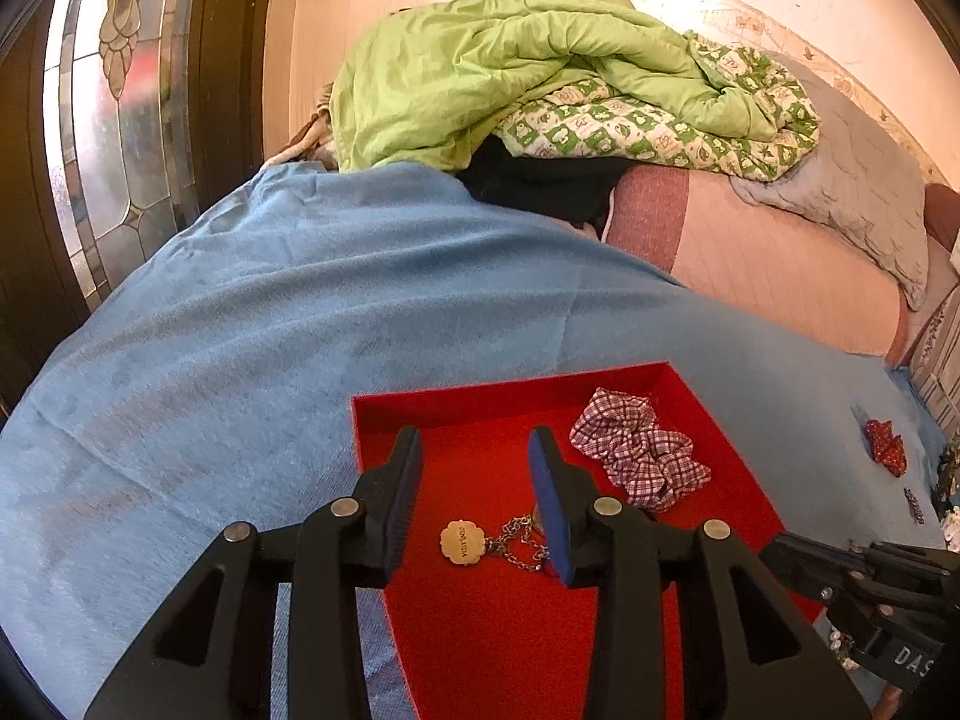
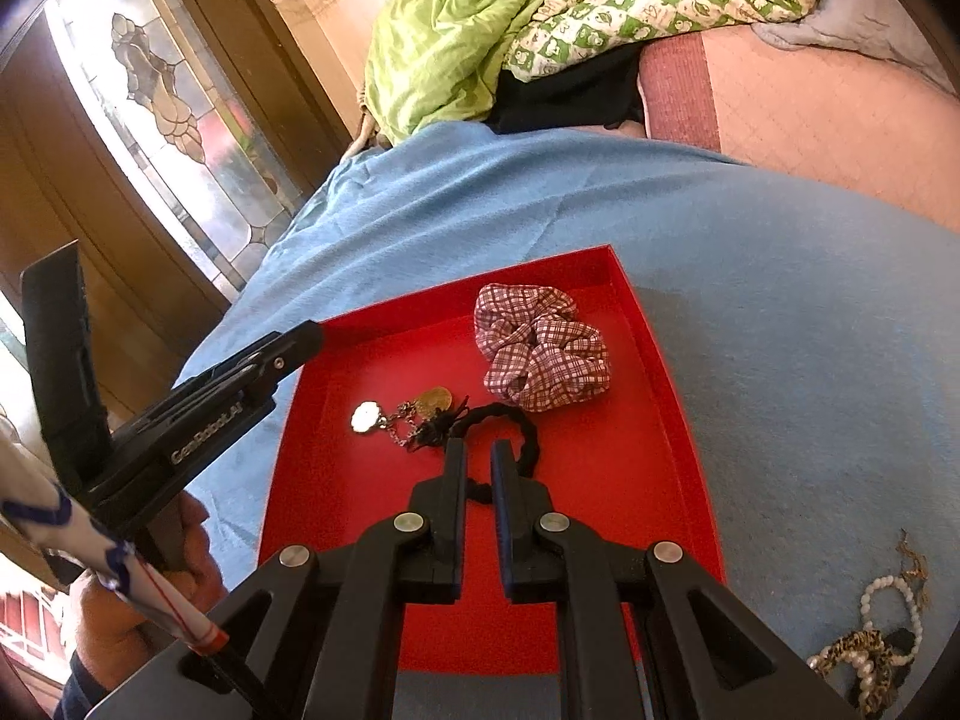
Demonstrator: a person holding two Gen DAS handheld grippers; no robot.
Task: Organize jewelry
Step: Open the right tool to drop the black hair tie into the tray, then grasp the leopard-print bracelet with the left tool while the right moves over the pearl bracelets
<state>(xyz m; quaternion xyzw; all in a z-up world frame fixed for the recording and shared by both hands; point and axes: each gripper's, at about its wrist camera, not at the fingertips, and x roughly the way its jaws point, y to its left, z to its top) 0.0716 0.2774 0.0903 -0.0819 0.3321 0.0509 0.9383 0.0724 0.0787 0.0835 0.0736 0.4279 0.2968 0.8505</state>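
Note:
A red tray (image 1: 738, 420) (image 2: 672, 372) lies on a blue blanket. In it are a checked scrunchie (image 1: 636, 450) (image 2: 540, 354), a chain bracelet with metal charms (image 1: 474, 540) (image 2: 390, 417) and a black braided hair tie (image 2: 510, 423). My left gripper (image 1: 474, 450) is open and empty above the tray, over the bracelet. My right gripper (image 2: 478, 450) hovers over the tray, jaws a little apart, with a loop of the black hair tie lying between the fingers; it does not look clamped.
A pearl bracelet and leopard scrunchie (image 2: 864, 648) lie on the blanket (image 2: 780, 300) right of the tray. A red scrunchie (image 1: 885, 447) lies farther right. A green quilt (image 1: 510, 72) is piled behind. A glass door (image 1: 108, 120) is at left.

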